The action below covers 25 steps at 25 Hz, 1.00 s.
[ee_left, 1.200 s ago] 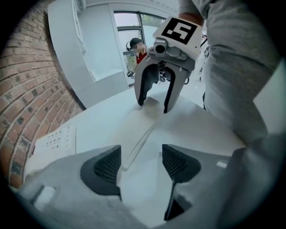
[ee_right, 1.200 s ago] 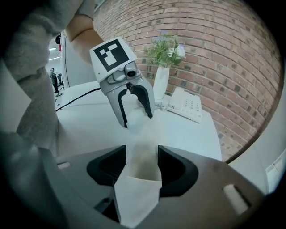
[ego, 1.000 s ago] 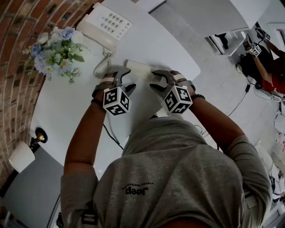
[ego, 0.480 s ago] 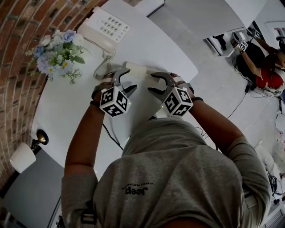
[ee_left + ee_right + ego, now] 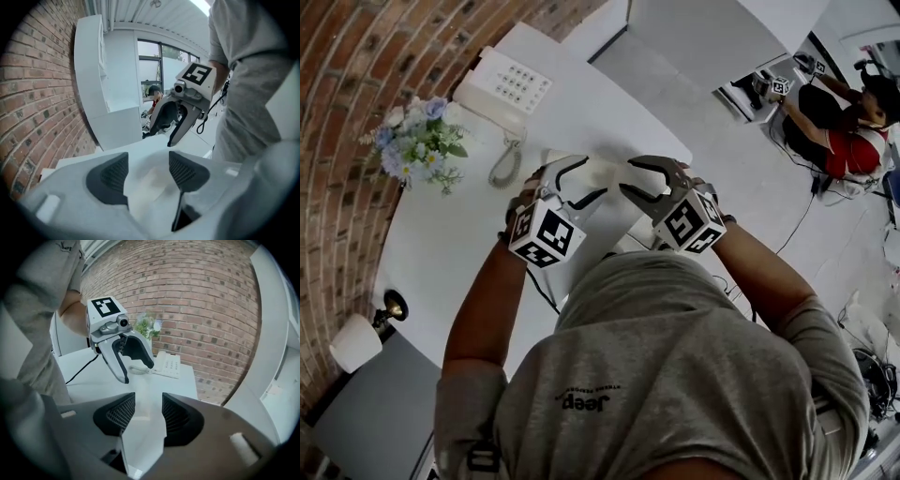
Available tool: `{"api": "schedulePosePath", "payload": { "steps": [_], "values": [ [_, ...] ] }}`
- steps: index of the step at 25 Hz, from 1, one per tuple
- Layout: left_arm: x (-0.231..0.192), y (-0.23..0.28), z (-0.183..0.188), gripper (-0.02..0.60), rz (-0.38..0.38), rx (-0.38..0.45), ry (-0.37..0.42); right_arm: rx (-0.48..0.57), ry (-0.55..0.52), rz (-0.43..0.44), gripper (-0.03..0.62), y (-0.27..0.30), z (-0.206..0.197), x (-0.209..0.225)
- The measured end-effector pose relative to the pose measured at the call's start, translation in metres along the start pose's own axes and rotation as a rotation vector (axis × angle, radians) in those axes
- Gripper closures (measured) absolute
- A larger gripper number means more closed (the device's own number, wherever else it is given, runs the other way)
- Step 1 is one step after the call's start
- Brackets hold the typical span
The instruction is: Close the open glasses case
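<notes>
The white glasses case (image 5: 602, 171) lies on the round white table (image 5: 469, 225), just past the tips of both grippers. I cannot tell how its lid stands. My left gripper (image 5: 592, 177) hangs above the table to the left of the case. Its jaws have just been closing, but they stand apart with nothing between them. My right gripper (image 5: 625, 175) faces it from the right. Its jaws have also been closing and are empty. In the left gripper view a pale blur, the case (image 5: 151, 180), shows below the left gripper (image 5: 147, 171). The right gripper (image 5: 148, 411) frames only bare table.
A white desk phone (image 5: 499, 89) with a coiled cord sits at the table's far side. A bunch of blue and white flowers (image 5: 417, 141) stands by the brick wall. A lamp (image 5: 358, 339) is at the near left. Other people work at the far right.
Both grippers have lifted off the case and risen above the table, still facing each other. The case stays on the table.
</notes>
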<state>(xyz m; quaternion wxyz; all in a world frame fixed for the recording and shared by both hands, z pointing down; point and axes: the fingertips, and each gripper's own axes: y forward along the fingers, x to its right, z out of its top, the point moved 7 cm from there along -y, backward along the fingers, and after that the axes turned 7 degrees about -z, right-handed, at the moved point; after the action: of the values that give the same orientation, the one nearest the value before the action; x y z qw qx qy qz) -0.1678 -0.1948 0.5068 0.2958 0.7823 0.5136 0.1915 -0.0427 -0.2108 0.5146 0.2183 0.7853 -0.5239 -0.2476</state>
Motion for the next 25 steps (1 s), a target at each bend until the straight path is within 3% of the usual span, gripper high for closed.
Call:
{"api": "schedulePosePath", "payload": {
  "steps": [13,25],
  "values": [
    [0.025,0.027,0.127,0.396,-0.045,0.230,-0.028,0.122,0.125,-0.197,0.473,-0.127,-0.007,0.065],
    [0.041,0.042,0.208,0.520,-0.055,0.459,-0.205,0.236,0.239,-0.306,0.545,-0.226,-0.014,0.108]
  ]
}}
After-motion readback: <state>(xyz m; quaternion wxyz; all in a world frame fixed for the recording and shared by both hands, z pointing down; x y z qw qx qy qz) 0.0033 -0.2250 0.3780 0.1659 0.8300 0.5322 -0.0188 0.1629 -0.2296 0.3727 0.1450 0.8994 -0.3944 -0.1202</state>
